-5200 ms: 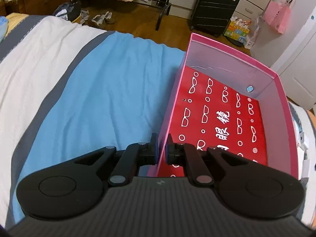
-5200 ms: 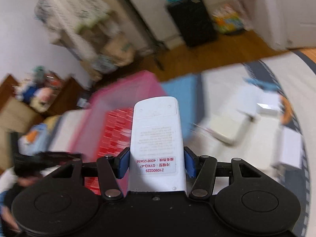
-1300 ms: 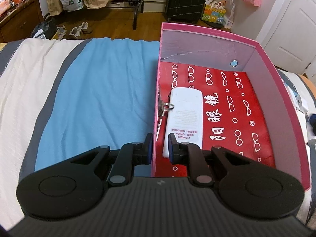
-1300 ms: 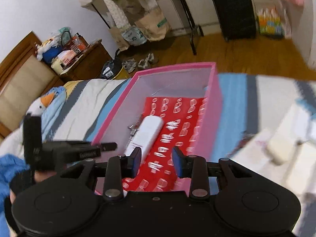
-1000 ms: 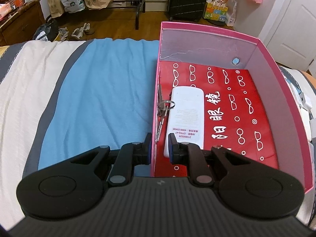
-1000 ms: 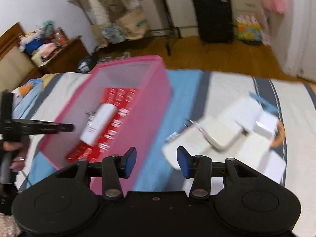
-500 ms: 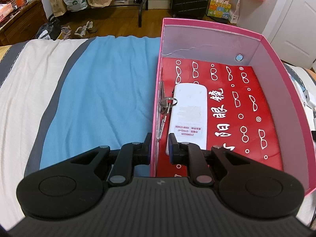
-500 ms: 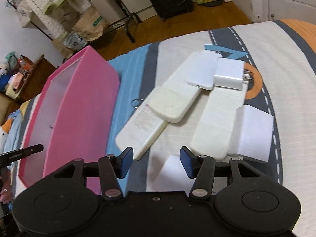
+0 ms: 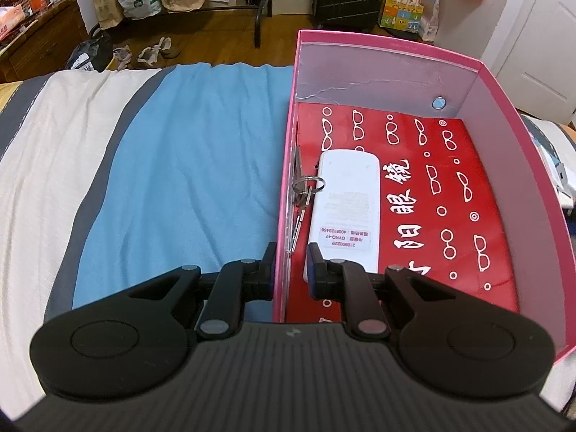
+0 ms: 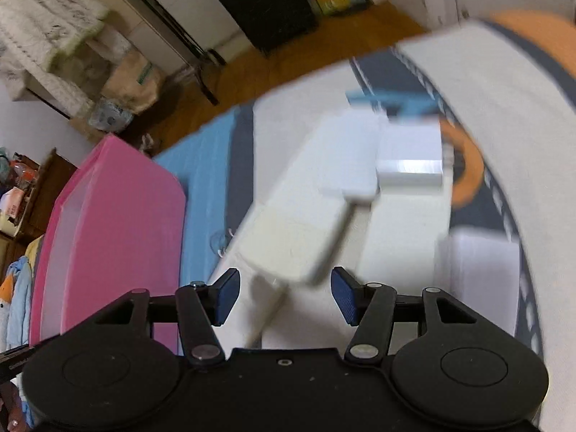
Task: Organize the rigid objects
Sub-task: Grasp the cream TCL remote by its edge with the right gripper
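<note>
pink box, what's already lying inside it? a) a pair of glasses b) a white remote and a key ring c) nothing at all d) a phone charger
b, a white remote lies label-up on the red bottom of the pink box, with a key ring beside it by the left wall.

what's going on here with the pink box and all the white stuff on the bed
A person is tidying hard items into the pink box. The left gripper is clamped on the box's side wall. A white remote and a key ring already lie inside. The right gripper, open and empty, hangs over the white gadgets on the bed.
</note>
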The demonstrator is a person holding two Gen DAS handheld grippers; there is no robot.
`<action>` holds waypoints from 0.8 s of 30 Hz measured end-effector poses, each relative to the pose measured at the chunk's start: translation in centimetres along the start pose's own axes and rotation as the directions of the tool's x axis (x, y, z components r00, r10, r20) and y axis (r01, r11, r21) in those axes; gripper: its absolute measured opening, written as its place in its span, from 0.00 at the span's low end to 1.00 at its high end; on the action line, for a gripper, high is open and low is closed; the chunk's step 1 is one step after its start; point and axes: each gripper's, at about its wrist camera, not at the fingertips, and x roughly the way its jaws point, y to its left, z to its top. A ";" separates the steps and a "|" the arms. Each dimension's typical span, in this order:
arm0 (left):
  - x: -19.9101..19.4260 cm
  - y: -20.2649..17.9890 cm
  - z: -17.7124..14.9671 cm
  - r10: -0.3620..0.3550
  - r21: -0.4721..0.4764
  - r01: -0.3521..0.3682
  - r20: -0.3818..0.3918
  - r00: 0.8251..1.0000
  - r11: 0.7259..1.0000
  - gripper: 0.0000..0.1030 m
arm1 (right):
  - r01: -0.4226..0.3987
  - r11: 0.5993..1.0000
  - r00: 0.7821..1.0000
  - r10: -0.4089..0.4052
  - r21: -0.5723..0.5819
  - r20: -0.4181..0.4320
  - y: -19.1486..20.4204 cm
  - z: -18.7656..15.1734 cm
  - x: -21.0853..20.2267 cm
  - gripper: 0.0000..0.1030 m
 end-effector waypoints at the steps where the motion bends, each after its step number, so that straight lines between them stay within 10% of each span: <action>1: 0.0 0.0 0.0 -0.001 -0.001 0.001 0.003 1.000 1.000 0.13 | -0.014 1.000 1.000 0.014 0.015 0.000 0.0 -0.3 0.1 0.61; 7: 0.0 -0.1 0.0 0.007 0.009 -0.007 0.008 1.000 1.000 0.13 | 0.059 0.997 0.997 -0.056 -0.046 0.046 3.5 -1.0 2.2 0.85; 14: 0.0 -0.1 -0.1 0.012 0.004 -0.012 0.010 1.000 1.000 0.13 | 0.292 0.924 0.950 -0.250 -0.248 0.187 7.7 -4.0 4.3 0.91; 24: -0.2 0.5 -0.2 0.013 -0.024 -0.013 0.009 1.000 1.000 0.13 | 0.077 0.969 0.992 -0.098 -0.237 -0.080 4.7 -4.8 -0.5 0.64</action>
